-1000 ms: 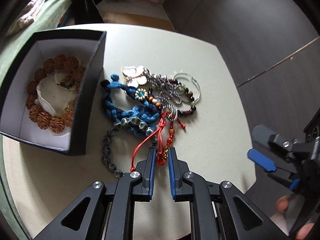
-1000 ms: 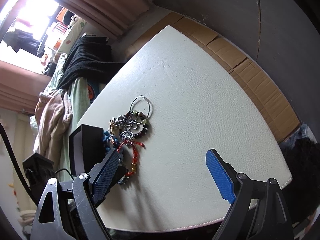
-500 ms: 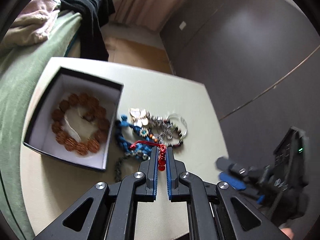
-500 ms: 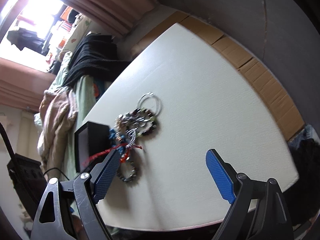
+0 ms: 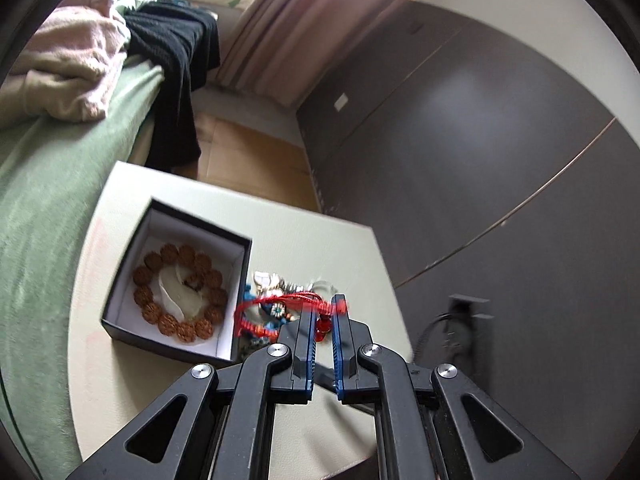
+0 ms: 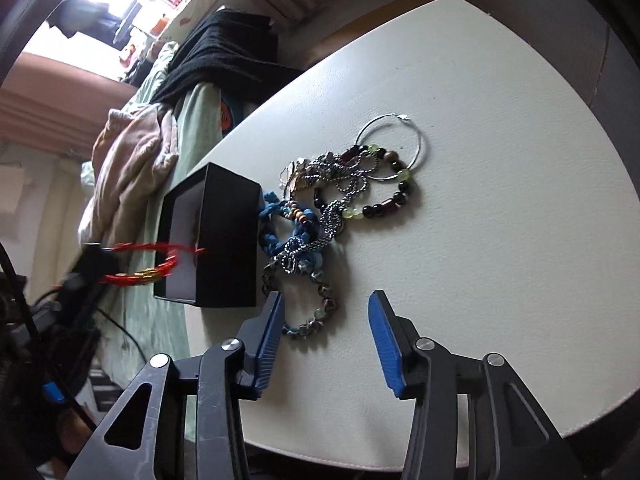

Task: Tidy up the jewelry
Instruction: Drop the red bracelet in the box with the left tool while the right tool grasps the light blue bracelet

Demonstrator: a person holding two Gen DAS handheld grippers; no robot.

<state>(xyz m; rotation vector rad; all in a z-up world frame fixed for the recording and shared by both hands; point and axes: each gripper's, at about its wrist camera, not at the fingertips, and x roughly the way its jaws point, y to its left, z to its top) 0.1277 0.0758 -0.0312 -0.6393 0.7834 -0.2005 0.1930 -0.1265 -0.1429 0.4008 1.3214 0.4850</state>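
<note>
Above the table (image 5: 360, 248), at about 6 o'clock of the left wrist view: left gripper (image 5: 322, 320) clenched on the red string bracelet (image 5: 280, 308), now lifted clear of the jewelry pile (image 6: 328, 200), where a second ago the cord lay among the tangle on the surface. Loop dangling free toward 9 o'clock, blurred with motion, red bead pinched between the pads. From the right wrist view, same red bracelet hanging in air at 9 o'clock, beside the open mouth of the black box (image 6: 224, 240) and no longer touching the heap. Inside the box, a brown bead bracelet (image 5: 176, 292) already laid on white paper. Right gripper (image 6: 326, 320) released, jaws wide, hovering near the grey bead bracelet (image 6: 316, 312) at the pile's near edge, now much closer than before. Judged from this: one piece separated and on its way boxward; next likely a drop into the box, with a risk of the cord snagging on the box wall.
</note>
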